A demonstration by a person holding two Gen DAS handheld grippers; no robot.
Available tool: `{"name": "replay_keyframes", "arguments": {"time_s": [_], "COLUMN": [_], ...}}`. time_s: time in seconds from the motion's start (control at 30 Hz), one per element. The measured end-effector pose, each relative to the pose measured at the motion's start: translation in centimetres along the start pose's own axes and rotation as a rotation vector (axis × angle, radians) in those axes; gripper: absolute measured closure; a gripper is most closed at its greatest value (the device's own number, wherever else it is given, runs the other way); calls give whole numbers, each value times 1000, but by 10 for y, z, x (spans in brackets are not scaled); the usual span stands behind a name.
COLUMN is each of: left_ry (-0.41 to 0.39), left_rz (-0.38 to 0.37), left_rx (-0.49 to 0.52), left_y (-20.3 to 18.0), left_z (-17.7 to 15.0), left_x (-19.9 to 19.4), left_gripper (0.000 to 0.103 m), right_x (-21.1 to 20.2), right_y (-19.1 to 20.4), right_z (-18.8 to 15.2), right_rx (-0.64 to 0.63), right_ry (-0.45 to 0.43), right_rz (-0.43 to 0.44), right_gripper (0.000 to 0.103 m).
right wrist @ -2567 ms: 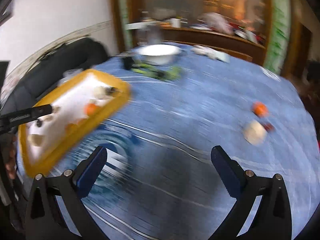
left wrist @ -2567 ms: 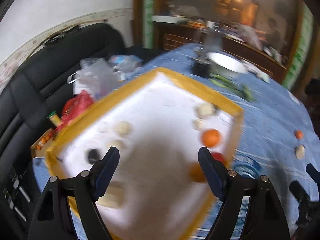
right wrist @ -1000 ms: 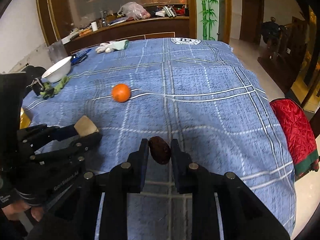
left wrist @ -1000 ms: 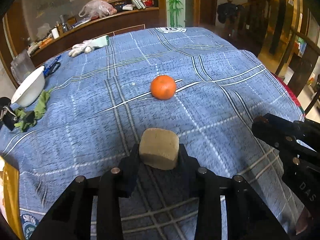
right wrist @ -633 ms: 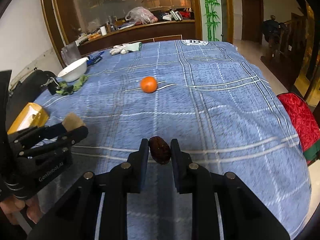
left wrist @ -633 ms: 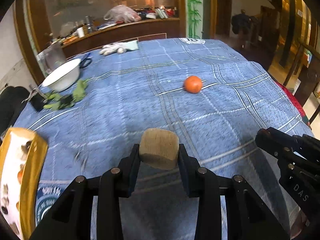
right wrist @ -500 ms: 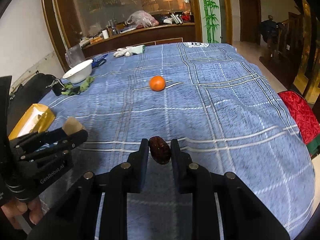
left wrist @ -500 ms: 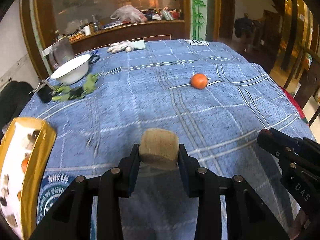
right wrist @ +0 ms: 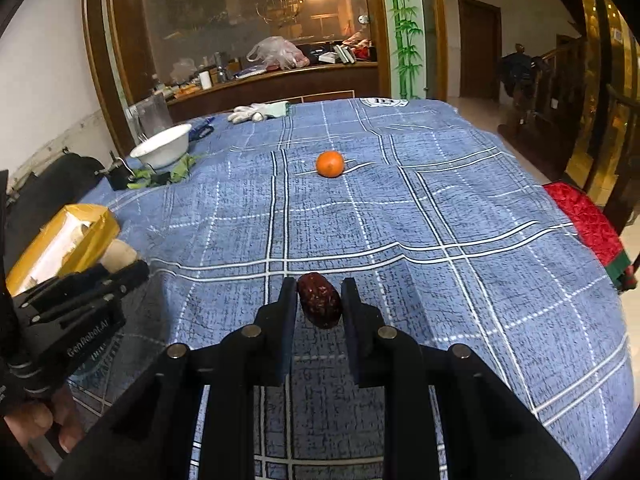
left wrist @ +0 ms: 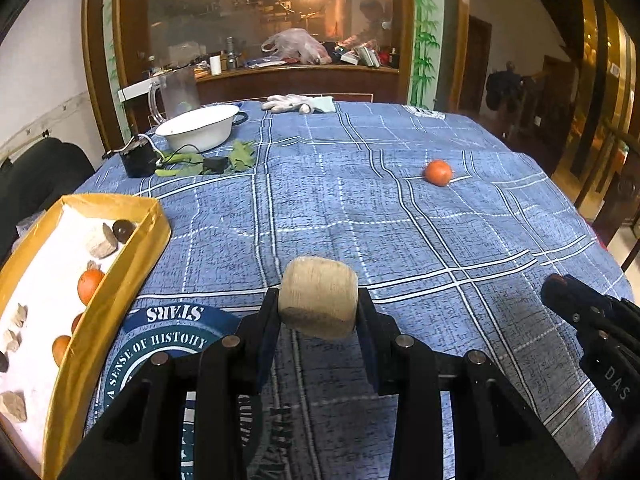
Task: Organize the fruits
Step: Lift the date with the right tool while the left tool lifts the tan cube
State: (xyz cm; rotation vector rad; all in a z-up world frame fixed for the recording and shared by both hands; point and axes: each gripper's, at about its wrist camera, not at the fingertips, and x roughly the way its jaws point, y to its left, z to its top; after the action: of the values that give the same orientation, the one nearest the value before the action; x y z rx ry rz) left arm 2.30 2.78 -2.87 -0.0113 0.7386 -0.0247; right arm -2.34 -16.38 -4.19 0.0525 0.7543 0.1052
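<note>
While my left gripper (left wrist: 318, 312) clamps a tan chunk (left wrist: 318, 297) | right gripper (right wrist: 319, 304) pinches a dark date (right wrist: 320, 300) | yellow tray (left wrist: 108, 300) at table's left edge | lower inside rim, then release.

**Tray runs off frame, gripper bodies only partly seen**

The yellow tray (left wrist: 120, 292) is cut by the left and bottom edges of the left wrist view; pale lumps inside it, near that cut, are too small to identify. In the right wrist view, beside the tray (right wrist: 80, 240), the left gripper (right wrist: 120, 266) hides most of its tan block (right wrist: 118, 254). The right gripper (left wrist: 560, 292) is cropped by the left view's right edge.
</note>
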Motion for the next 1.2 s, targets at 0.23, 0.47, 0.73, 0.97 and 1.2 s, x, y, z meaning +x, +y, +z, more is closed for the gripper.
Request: {"name": "replay_keyframes", "arguments": {"time_s": [0.23, 0.47, 0.73, 0.97, 1.2], "left_ry": [-52, -75, -82, -116, -139], "left_rz": [-16, -15, -16, 52, 127], "left_rx": [-15, -17, -30, -58, -60], "left_y": [5, 6, 9, 13, 12], "left_z": [1, -2, -2, -2, -1], "left_x": [-2, -7, -8, -13, -15], "left_gripper": [67, 67, 67, 67, 67], "right_x": [-1, -2, -11, -22, -28], "right_y": [9, 2, -1, -7, -9], "right_z": [0, 0, 0, -1, 0], "right_rx": [-7, 35, 43, 73, 89], "right_ry": [-18, -29, -72, -131, -164], "right_rz": [-119, -192, -197, -156, -125], "right_gripper": [80, 80, 80, 80, 80]}}
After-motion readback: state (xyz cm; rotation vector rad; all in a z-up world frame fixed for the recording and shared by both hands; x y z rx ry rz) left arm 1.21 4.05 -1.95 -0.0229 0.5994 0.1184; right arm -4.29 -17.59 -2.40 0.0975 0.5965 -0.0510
